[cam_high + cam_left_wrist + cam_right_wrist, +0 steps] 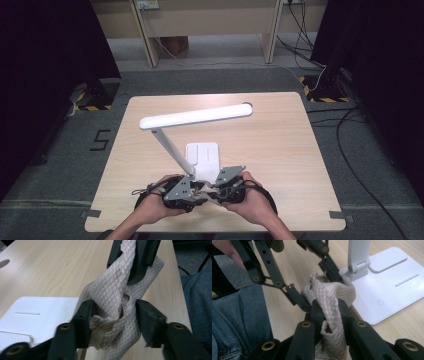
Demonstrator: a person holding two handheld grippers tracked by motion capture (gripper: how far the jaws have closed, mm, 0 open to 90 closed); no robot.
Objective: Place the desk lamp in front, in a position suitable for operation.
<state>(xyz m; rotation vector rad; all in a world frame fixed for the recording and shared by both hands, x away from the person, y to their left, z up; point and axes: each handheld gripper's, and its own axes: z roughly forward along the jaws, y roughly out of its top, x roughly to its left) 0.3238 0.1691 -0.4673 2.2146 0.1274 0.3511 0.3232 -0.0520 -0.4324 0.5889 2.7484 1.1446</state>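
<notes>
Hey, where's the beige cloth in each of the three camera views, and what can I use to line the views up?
High view: the beige cloth is a small scrap between the two grippers, at the near table edge.
Left gripper view: centre, bunched between this gripper's jaws and running up into the other gripper's jaws.
Right gripper view: lower centre, pinched between this gripper's jaws.
Shared landmark: the white lamp base, just beyond the cloth.

Quilted beige cloth (pixel 117 302), matt w/ wood-grain table (pixel 50 265).
</notes>
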